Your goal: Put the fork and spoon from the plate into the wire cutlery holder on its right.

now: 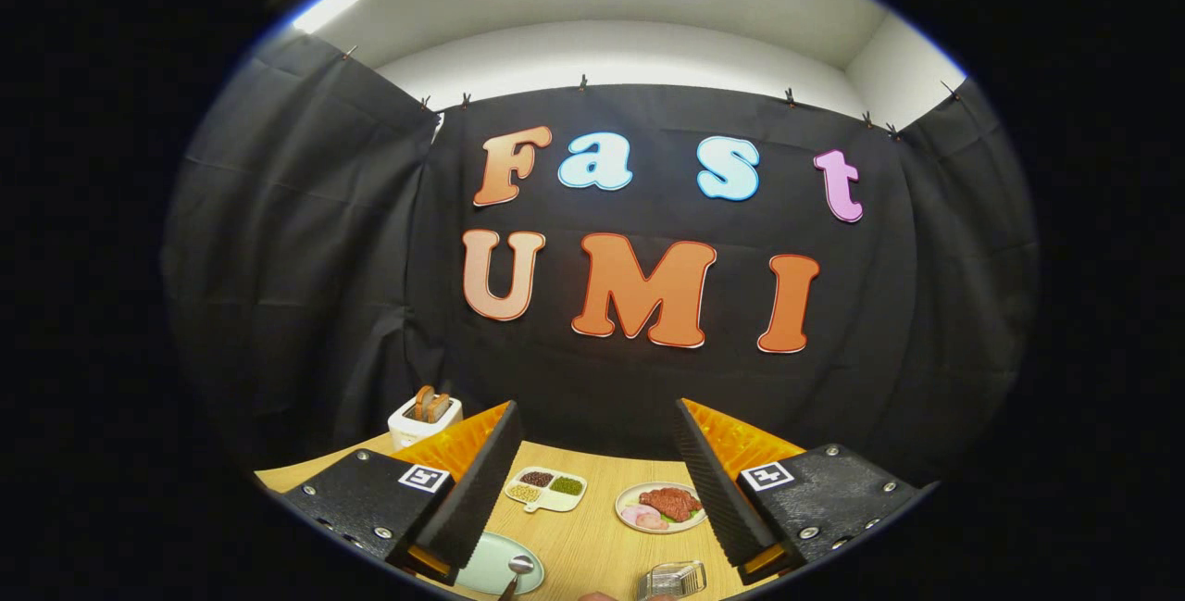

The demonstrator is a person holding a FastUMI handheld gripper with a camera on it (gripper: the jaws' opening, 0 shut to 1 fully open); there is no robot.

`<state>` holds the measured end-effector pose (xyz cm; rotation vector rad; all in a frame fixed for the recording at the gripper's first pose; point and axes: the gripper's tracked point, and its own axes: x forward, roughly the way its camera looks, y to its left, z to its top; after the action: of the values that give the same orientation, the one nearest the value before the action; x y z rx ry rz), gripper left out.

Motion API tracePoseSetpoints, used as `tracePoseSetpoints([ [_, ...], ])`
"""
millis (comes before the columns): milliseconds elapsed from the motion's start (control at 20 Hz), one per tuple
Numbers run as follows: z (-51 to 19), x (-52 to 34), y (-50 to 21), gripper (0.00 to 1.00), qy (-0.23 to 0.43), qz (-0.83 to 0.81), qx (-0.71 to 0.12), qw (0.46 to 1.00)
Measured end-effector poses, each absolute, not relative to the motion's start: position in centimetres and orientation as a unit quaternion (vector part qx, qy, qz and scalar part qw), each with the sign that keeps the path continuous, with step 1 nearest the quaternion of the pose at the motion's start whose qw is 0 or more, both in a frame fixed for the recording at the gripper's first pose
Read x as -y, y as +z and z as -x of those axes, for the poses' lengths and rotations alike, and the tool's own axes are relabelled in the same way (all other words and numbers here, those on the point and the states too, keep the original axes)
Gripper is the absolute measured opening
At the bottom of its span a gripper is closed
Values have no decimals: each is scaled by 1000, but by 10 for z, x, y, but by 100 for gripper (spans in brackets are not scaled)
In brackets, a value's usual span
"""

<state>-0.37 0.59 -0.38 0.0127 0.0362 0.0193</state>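
Metal spoon on pale green round plate by near finger, clear wire cutlery holder between fingers; gripper spread wide, empty, above light wooden table.

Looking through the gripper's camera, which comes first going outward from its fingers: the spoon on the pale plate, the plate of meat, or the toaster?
The gripper is open, holding nothing.
1. Spoon, on the pale plate, low between the fingers, by the left one.
2. Plate of meat, farther ahead, beside the right finger.
3. Toaster, at the table's far edge, beyond the left finger.
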Motion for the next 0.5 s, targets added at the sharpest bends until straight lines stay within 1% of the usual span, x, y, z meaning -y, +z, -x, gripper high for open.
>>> tracePoseSetpoints([
  [200, 6, -16, -8, 98, 24, -6, -30, 999],
  [500, 2, -46, -46, 98, 59, -13, -101, 993],
])
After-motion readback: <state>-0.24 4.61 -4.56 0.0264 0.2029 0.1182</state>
